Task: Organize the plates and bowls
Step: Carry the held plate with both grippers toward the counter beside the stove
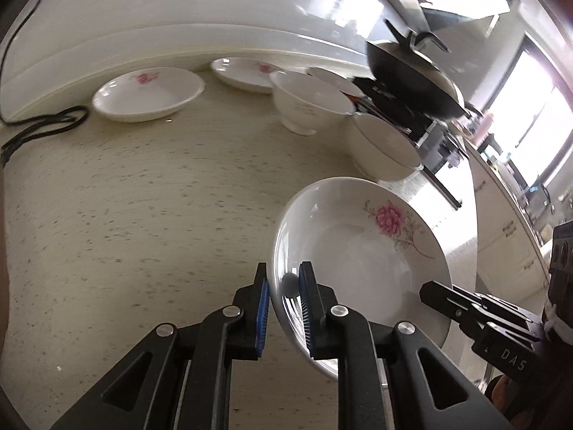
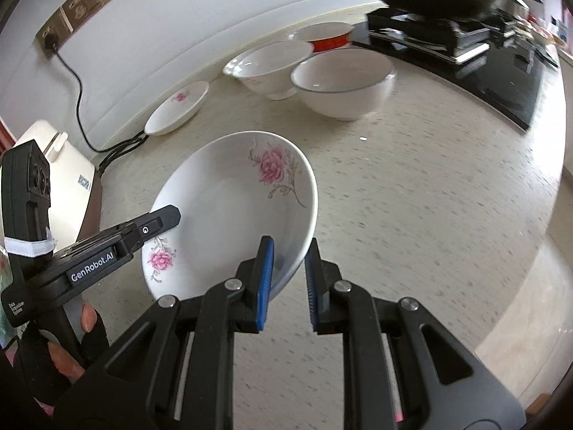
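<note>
At the far left a black cable (image 2: pixel 77 82) runs from a brass wall socket plate (image 2: pixel 77 9) down to the speckled beige stone countertop (image 1: pixel 125 215), where a wide bare stretch lies in front of me before the dishes along the white backsplash. My left gripper (image 1: pixel 283 286) has its blue pads pressed on the near-left rim of the shallow white porcelain plate with a pink flower print (image 1: pixel 361 251), one finger inside, one outside, and the plate is lifted and tilted above the counter. In the right wrist view the left tool's body reads "GenRobot.AI" and "Data Acquisition System"; the right tool reads "DAS" in the left view. My right gripper (image 2: pixel 290 268) straddles the opposite rim with a visible gap at the outer pad, not yet closed on it. The plate is glossy, with two pink blooms on grey stems. Behind stand two more flowered plates (image 1: pixel 148 95), a footed white bowl (image 1: pixel 308 102) and a dark-rimmed white bowl (image 2: pixel 340 84), then a black wok (image 1: pixel 412 75) on the black stove (image 2: pixel 483 61) at the right edge.
</note>
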### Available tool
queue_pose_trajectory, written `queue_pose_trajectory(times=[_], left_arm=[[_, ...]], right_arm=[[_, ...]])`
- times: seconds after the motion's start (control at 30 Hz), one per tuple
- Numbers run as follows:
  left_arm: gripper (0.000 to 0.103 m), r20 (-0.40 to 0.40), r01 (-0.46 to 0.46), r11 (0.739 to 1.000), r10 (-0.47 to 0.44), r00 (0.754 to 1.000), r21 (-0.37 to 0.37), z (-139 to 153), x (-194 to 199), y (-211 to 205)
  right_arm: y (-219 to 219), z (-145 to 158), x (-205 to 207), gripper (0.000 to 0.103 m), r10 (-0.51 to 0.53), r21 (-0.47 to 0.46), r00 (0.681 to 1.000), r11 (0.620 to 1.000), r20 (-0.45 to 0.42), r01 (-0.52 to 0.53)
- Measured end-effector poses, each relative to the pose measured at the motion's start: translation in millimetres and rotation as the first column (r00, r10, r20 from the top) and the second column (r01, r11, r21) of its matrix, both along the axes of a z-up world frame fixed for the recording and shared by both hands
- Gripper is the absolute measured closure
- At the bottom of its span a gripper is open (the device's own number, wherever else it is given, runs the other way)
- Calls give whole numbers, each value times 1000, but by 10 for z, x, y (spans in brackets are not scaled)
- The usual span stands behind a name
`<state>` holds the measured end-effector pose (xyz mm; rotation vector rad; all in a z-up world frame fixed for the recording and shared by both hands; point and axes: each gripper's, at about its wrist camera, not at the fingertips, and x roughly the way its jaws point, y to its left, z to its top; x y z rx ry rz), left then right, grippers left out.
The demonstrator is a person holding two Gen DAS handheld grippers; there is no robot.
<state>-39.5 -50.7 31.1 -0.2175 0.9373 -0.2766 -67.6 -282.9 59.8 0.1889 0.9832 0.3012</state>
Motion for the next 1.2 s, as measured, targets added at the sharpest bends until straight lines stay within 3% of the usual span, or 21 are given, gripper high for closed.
queue_pose_trajectory(times=[0.4, 0.73, 1.2], left_arm=[[85, 1, 194, 978, -194, 981, 77, 21, 133, -771], [84, 9, 306, 949, -307, 952, 70, 62, 431, -1527], [82, -46, 350, 934, -347, 937, 67, -82, 843, -2074]], right_arm=[[-670, -50, -153, 83, -201, 34, 979, 979, -22, 202], [-1315, 18, -66, 83, -328, 22, 944, 944, -17, 329], [-1842, 11, 200, 83, -398, 1, 917, 917, -31, 399]])
